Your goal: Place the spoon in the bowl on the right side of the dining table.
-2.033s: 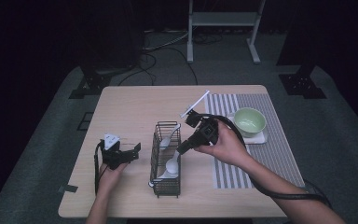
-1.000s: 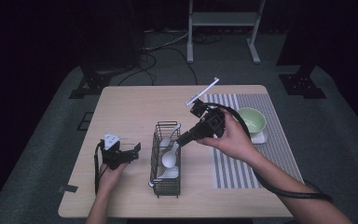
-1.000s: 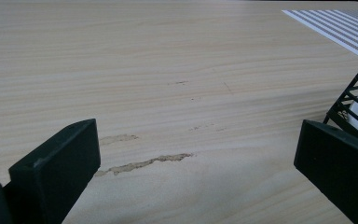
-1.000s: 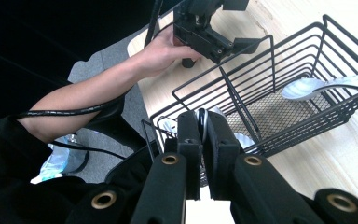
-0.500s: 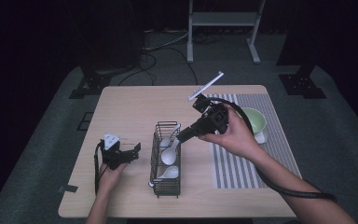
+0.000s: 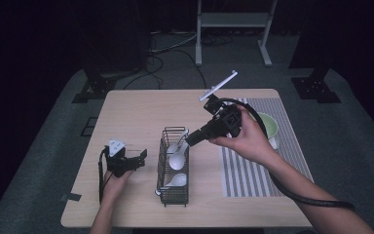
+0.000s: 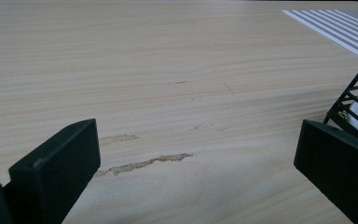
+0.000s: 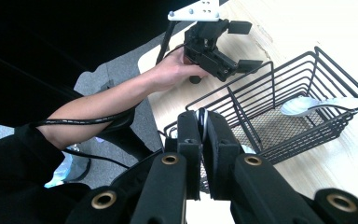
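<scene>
Spoon [image 8: 201, 122] pinched in right gripper [image 8: 200, 126] above wire basket [image 8: 307, 79]

The right claw [image 6: 193, 139] now sits farther from the striped mat [image 6: 253, 170] and the green bowl [image 6: 268, 127] than two seconds back, its tip over the rim of the wire basket [image 6: 173, 187]. Its rear plate [image 6: 219, 86] tips higher and farther out past the tabletop's [image 6: 136, 117] back edge. The spoon handle pinched between its jaws (a thin white edge in the right gripper view) [image 8: 202, 126] now hangs at the basket's corner.
</scene>
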Demonstrator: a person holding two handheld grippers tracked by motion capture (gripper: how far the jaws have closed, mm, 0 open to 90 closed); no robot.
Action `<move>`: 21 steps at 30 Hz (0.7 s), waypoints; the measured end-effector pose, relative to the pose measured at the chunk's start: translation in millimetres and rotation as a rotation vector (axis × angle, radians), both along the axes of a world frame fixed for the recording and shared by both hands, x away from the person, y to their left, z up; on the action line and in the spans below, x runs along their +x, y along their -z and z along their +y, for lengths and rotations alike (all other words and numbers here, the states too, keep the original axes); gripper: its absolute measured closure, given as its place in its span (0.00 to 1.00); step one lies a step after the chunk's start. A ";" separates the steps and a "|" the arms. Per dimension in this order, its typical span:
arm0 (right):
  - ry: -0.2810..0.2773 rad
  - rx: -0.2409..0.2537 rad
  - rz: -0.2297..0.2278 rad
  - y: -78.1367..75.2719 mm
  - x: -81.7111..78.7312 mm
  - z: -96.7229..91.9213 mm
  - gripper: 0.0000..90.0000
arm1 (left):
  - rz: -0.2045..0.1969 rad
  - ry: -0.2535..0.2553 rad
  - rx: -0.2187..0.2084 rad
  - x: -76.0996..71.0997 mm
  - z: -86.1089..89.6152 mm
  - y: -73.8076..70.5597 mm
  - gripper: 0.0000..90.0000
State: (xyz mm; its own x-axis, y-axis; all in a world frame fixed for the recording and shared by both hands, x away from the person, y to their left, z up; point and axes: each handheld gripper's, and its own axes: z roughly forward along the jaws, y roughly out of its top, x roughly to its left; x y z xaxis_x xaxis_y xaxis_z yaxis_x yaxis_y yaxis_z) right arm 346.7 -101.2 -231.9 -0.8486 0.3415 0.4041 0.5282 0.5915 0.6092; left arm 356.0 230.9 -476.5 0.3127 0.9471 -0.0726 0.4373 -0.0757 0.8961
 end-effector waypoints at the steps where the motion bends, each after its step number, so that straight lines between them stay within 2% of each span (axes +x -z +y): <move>1: 0.001 0.001 0.002 -0.5 -0.2 -0.3 0.95 | 0.000 0.000 0.000 0.0 0.0 0.0 0.00; 21: 0.008 0.015 -0.001 -10.4 -1.3 -6.3 0.95 | 0.002 0.000 0.001 -0.1 0.0 -0.1 0.00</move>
